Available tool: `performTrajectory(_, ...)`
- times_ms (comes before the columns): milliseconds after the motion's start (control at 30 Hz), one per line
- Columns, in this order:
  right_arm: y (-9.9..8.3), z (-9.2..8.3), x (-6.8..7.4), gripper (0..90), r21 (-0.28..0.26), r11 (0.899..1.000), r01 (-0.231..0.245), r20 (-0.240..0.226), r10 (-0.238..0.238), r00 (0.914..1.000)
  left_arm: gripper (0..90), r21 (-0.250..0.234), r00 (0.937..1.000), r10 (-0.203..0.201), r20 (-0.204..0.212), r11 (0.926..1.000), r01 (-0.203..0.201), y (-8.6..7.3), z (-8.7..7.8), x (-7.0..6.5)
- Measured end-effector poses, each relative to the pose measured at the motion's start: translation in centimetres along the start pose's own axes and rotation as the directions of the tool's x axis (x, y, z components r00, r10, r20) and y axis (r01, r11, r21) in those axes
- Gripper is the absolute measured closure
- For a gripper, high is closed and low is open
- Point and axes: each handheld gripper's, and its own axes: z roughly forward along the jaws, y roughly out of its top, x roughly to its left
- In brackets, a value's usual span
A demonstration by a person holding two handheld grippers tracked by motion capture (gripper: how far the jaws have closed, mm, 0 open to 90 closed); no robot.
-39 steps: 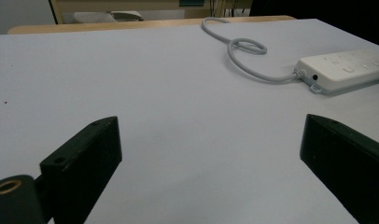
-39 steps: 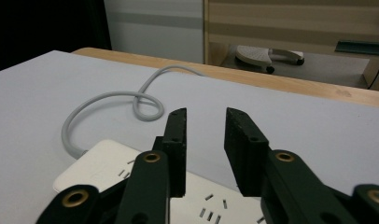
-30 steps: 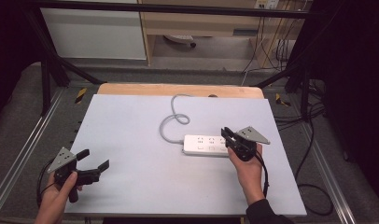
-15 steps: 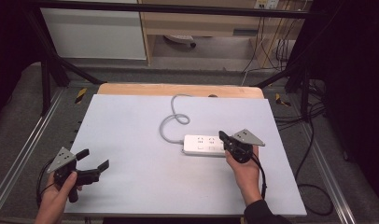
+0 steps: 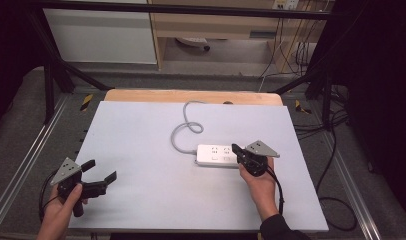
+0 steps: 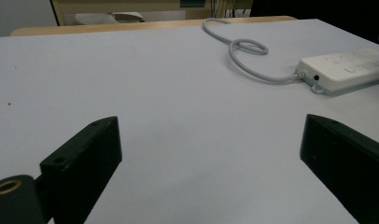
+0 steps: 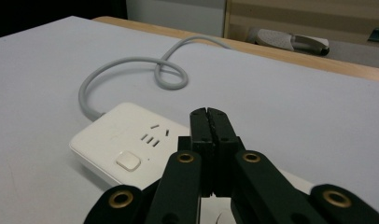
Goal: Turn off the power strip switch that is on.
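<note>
Two grippers at work over a pale grey table (image 5: 141, 135), one busy, one idle. Right gripper (image 5: 237, 149) poised over the right end of a white power strip (image 5: 217, 155), jaws pressed flat together with nothing between them, tips aimed along the strip's top toward the square switch button (image 7: 128, 161). Probably the step in hand: pressing that button with the closed tips. Next move, by this reading: a short push forward and down onto the button, kept square so the tips don't slide onto the sockets or shove the light strip across the table.

Left gripper (image 5: 100, 176) held low near the table's front left corner, well apart from the strip, jaws spread wide over bare surface, gripping nothing. Might be needed to steady the strip.

Power strip lying flat, right of centre, long side across the table: glossy white plastic, rounded corners, socket slots on top. Grey cord (image 5: 183, 127) leaving the left end, curling into one loose loop, running off toward the wooden far edge.
</note>
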Motion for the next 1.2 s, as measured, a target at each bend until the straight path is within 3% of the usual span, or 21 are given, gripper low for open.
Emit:
performTrajectory(400,-1.0,0.7,0.2,90.0,0.082,0.996,-0.015,0.000,0.015,0.9999,5.5,0.004,1.0000,0.005,0.006,1.0000,-0.005,0.0,0.1,-0.1)
performTrajectory(700,-1.3,1.2,0.7,90.0,0.097,0.995,-0.020,-0.026,0.022,0.9994,5.5,0.007,1.0000,0.004,0.007,1.0000,-0.005,0.0,0.1,-0.1)
performTrajectory(800,-1.3,1.5,1.2,90.0,0.104,0.995,0.006,-0.030,-0.003,0.9996,5.5,0.006,1.0000,0.004,0.007,1.0000,-0.004,0.0,0.1,-0.1)
performTrajectory(1200,-1.6,1.6,1.4,90.0,0.121,0.992,0.015,-0.035,-0.010,0.9993,5.5,0.006,1.0000,0.006,0.006,1.0000,-0.006,0.0,0.1,0.0)
